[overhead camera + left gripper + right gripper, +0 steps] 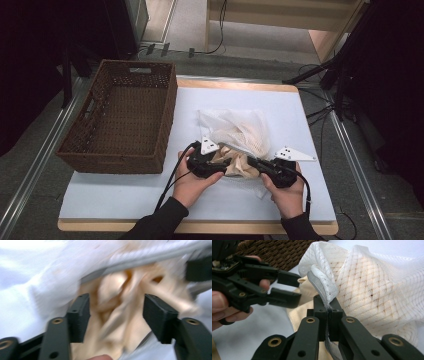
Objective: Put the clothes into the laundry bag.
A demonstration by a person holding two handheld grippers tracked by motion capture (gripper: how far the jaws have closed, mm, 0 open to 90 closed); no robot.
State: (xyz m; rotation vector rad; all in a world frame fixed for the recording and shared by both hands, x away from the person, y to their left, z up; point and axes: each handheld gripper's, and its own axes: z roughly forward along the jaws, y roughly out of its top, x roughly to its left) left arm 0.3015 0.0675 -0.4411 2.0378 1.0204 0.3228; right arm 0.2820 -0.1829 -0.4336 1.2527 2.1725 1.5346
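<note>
Jaws of my right gripper are clamped tight on the grey zipper edge of the white mesh laundry bag, which lies right of the brown wicker basket. My left gripper stands parted around the crumpled beige cloth at the bag's mouth, pads not pressing. The left gripper view shows the cloth's folds close; the high view shows the bag lying lengthwise away from me.

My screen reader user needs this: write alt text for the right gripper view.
The right claw is shut on the grey zipper edge of a white mesh laundry bag holding cream fabric. At left, the left claw stands open beside a brown wicker basket.
</note>
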